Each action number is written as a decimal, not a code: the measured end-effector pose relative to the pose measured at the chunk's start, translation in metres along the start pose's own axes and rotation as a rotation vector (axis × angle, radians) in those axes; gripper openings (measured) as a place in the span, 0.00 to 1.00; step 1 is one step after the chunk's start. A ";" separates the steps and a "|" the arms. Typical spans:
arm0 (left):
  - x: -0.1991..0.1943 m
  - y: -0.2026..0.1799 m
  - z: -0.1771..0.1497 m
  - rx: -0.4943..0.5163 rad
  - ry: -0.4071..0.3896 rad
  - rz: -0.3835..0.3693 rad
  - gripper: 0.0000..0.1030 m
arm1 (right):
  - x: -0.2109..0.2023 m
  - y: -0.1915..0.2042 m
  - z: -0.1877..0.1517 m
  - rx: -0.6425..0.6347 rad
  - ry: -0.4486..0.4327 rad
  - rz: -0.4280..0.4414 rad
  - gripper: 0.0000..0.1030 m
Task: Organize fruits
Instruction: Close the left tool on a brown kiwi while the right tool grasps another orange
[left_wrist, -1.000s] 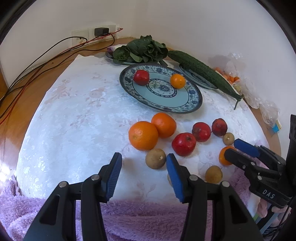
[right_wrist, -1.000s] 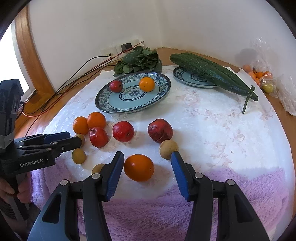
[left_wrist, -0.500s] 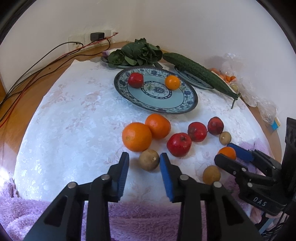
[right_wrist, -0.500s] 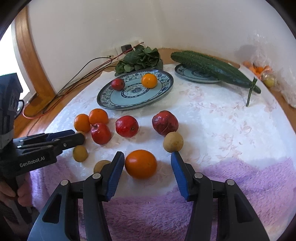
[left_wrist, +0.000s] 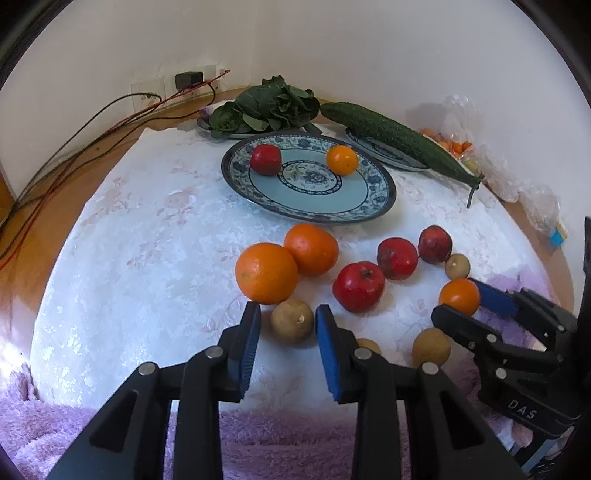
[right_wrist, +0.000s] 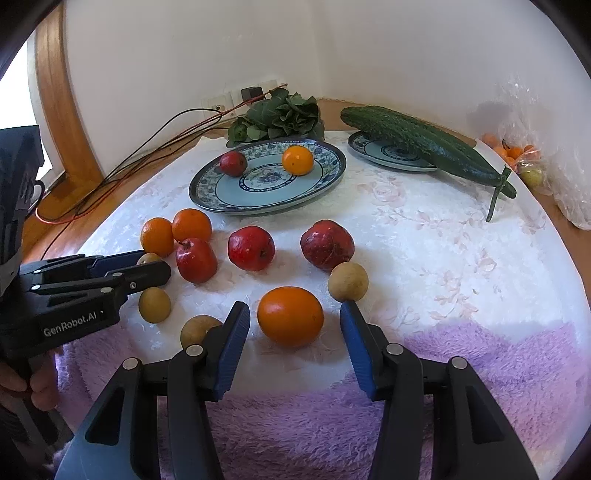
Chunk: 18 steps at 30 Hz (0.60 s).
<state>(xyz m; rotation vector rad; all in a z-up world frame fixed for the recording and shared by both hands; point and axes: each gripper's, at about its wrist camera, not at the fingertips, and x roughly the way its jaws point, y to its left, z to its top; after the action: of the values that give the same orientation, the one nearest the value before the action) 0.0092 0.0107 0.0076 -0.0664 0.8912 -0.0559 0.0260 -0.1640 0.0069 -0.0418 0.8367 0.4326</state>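
Now the left tool (left_wrist: 288, 326), spread, is bracketing a brown fruit (left_wrist: 291, 322) near the big plate (left_wrist: 384, 192); the right tool (right_wrist: 291, 323), spread wide, is framing an orange (right_wrist: 290, 316) for grasping.

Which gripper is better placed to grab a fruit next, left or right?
Left. The left gripper closely brackets the small brown fruit. The right gripper stands wider around the orange.

Two fruits sit on the plate (left_wrist: 382, 192); loose fruits (left_wrist: 266, 273) lie before it, cucumber (left_wrist: 391, 134) seemingly behind.
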 end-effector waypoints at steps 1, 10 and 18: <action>0.000 -0.001 -0.001 0.006 -0.001 0.005 0.31 | 0.000 0.000 0.000 -0.001 0.000 -0.001 0.51; -0.002 -0.001 -0.004 0.026 -0.013 0.009 0.31 | 0.000 0.001 -0.001 -0.006 -0.002 -0.016 0.47; -0.003 -0.003 -0.005 0.037 -0.020 0.033 0.26 | -0.002 -0.005 -0.002 0.032 -0.011 -0.011 0.35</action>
<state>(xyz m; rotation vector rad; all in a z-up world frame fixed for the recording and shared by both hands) 0.0037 0.0079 0.0071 -0.0176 0.8706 -0.0405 0.0256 -0.1698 0.0060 -0.0147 0.8323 0.4089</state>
